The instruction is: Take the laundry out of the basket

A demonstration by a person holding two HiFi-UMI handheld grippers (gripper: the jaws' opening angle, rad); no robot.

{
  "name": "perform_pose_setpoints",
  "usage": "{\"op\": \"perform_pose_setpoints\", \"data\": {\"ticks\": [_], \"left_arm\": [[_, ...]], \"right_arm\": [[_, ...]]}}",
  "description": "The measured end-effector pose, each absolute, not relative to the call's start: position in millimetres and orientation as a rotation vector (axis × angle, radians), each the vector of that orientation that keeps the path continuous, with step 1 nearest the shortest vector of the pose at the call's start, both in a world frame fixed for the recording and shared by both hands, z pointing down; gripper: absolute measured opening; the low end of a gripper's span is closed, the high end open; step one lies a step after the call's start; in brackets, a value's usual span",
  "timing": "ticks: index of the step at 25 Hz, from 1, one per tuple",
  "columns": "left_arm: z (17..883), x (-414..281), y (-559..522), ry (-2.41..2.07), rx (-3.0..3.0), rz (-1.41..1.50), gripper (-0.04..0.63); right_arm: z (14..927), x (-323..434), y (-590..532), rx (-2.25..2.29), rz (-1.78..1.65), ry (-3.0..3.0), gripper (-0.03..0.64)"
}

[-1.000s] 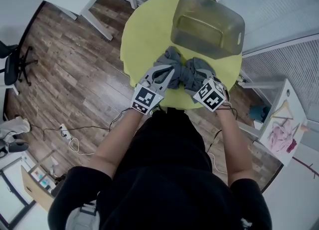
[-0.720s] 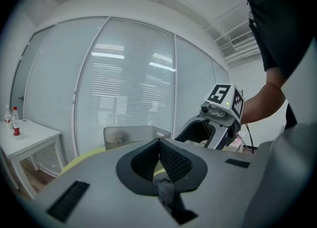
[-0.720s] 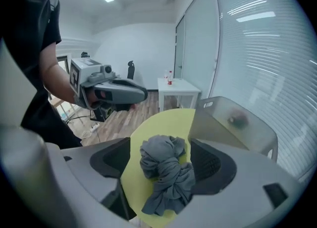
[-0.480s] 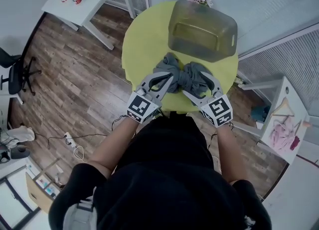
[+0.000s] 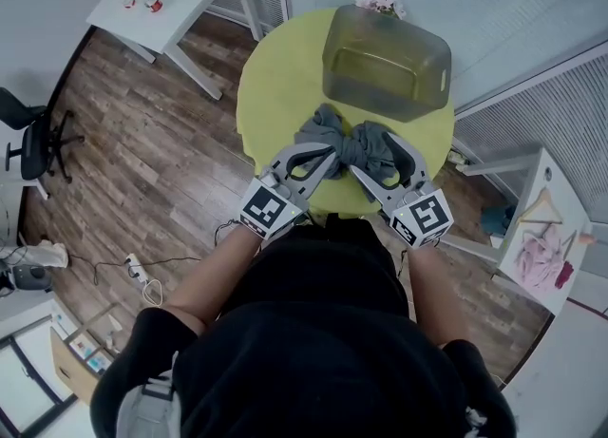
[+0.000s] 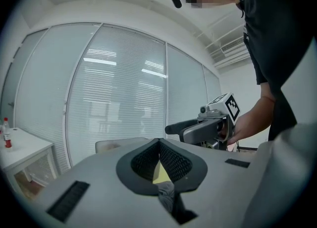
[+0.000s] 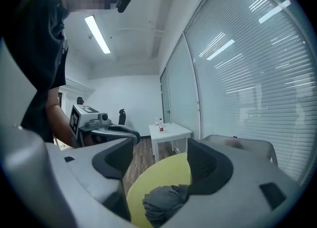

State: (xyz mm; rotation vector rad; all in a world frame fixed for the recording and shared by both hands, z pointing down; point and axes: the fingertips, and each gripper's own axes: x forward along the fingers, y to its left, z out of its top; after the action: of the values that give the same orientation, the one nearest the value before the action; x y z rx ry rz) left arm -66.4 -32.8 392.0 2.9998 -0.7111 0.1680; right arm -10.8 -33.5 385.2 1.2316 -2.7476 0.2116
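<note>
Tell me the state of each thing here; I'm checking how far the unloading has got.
laundry basket: upright, empty, on the yellow table
grey garment: out of the basket, bunched on the table
left gripper: shut on the grey garment
right gripper: open, jaws just eased closer; garment lies low between them, ungripped

The head view looks steeply down from above the person onto the yellow table (image 5: 285, 75), and each gripper view looks almost level along its own jaws from close above it, all three sharing the gray laundry (image 5: 356, 146).
</note>
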Motion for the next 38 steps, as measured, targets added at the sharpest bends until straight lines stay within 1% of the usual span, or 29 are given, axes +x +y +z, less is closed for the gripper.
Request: {"op": "perform_pose_setpoints", "data": {"ticks": [2, 4, 5, 7, 8, 11, 15, 18, 22, 26, 38], "left_arm": [[388, -68, -31, -0.714, 3.007, 0.154, 0.011], [383, -67, -30, -0.715, 3.017, 0.148, 0.009], [382, -66, -30, -0.716, 3.014, 0.13, 0.011], [378, -65, -31, -0.714, 3.009, 0.103, 0.011], [376, -65, -32, -0.71, 3.016, 0.109, 0.009], [373, -65, -32, -0.701, 3.034, 0.121, 0.009], [372, -65, -31, -0.688, 3.048, 0.14, 0.009], [369, -62, -29, -0.686, 3.046, 0.114, 0.009], [368, -59, -27, -0.67, 3.055, 0.132, 0.009], [366, -59, -25, -0.675, 3.042, 0.086, 0.009], [370, -59, -19, -0.659, 3.079, 0.153, 0.009]], "right_arm": [[377, -12, -32, 1.258, 0.179, -2.764, 0.327], [370, -11, -30, 1.283, 0.143, -2.767, 0.247], [368, -10, -30, 1.3, 0.126, -2.761, 0.218], [368, -8, -30, 1.341, 0.095, -2.738, 0.122], [368, -8, -29, 1.355, 0.084, -2.73, 0.098], [365, -10, -26, 1.371, 0.068, -2.734, 0.056], [361, -14, -21, 1.372, 0.043, -2.751, 0.028], [359, -14, -18, 1.372, 0.041, -2.761, 0.023], [359, -12, -17, 1.385, 0.055, -2.769, 0.023], [359, -12, -15, 1.395, 0.066, -2.772, 0.023], [365, -14, -11, 1.396, 0.083, -2.753, 0.023]]}}
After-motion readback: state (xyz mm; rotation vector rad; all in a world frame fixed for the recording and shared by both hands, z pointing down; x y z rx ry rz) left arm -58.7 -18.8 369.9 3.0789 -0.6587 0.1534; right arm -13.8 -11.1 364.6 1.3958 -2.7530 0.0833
